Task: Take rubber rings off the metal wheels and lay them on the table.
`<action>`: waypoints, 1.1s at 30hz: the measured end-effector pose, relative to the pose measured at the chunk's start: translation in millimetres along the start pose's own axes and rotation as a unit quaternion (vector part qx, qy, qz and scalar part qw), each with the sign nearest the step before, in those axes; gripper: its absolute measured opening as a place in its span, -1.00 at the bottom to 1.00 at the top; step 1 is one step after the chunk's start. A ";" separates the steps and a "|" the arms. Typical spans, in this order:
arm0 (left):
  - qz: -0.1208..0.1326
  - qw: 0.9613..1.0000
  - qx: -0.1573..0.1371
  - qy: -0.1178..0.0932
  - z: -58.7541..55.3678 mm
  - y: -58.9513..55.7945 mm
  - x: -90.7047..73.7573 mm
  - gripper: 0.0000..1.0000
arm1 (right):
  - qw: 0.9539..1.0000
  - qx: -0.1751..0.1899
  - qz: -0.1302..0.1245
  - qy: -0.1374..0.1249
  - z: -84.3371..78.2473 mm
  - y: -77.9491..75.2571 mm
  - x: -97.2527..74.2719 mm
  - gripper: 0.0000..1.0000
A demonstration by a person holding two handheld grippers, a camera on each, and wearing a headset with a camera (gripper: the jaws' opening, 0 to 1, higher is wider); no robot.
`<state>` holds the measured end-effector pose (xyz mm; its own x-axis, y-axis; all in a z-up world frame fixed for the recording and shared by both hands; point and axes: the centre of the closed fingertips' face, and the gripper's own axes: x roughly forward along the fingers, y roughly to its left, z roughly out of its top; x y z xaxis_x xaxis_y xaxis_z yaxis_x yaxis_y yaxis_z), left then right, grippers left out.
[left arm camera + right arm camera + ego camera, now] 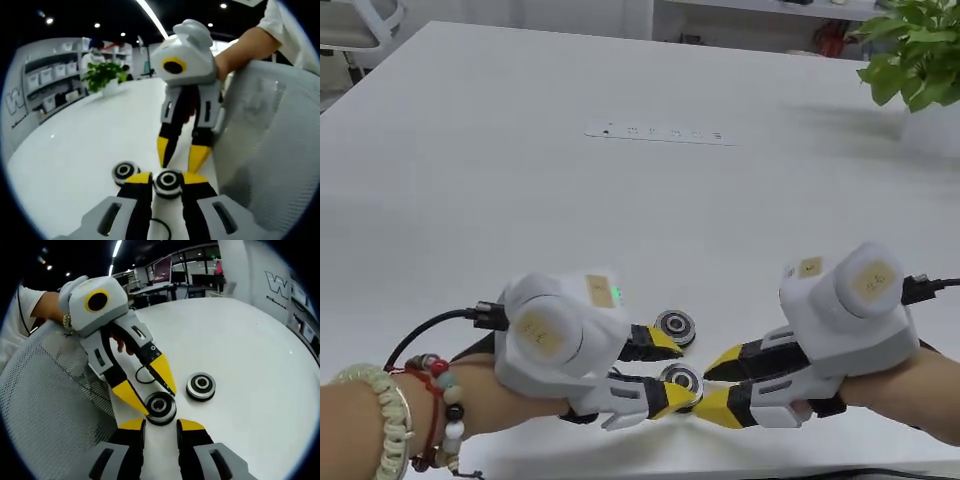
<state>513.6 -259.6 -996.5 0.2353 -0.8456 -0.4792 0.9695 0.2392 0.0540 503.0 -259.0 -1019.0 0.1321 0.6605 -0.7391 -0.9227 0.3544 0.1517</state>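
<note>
Both grippers are down low at the near edge of the white table (620,200), pointing inward, nose to nose. The left gripper (680,372) comes in from the left, the forearm entering at the bottom-left corner with beaded bracelets (430,410) on the wrist and the hand tucked under the white body. Its yellow-tipped jaws are clamped on the near wheel (681,379), one tip on each side of it. The left gripper view confirms it, with the wheel sitting snug between the two tips. The dark rubber ring is on that wheel, around the metal hub. The right gripper (703,391) reaches in from the right, forearm lying along the near-right edge and hand wrapped behind the body. Its jaws stand apart with nothing between them, and the tips sit just beside the held wheel (the right gripper view shows that wheel just ahead of the gap). The far wheel (675,326) lies flat on the table just beyond the left gripper's farther jaw, ring on, with neither gripper touching it. A black cable (430,330) trails off the back of the left gripper. Well apart, towards the far side, a flat socket strip (660,133) sits in the tabletop, and a green plant (915,50) stands at the far right corner.
</note>
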 end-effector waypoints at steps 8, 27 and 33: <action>-0.002 1.000 -0.006 0.003 -2.7 -1.3 0.2 -0.65 | 1.000 -0.019 -0.003 0.008 -0.5 0.3 5.3 -0.58; -0.003 1.000 -0.001 0.000 -3.2 -1.9 -0.6 -0.71 | 1.000 -0.021 -0.003 0.017 -4.8 -3.9 1.0 -0.85; -0.002 1.000 -0.002 -0.001 -3.2 -2.1 -0.6 -0.71 | 1.000 -0.019 -0.002 0.014 -3.9 -4.0 2.0 -0.87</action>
<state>511.3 -258.1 -999.1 0.2316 -0.8475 -0.4775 0.9701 0.2378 0.0484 505.5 -261.7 -1023.6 0.1266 0.6395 -0.7583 -0.9355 0.3311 0.1230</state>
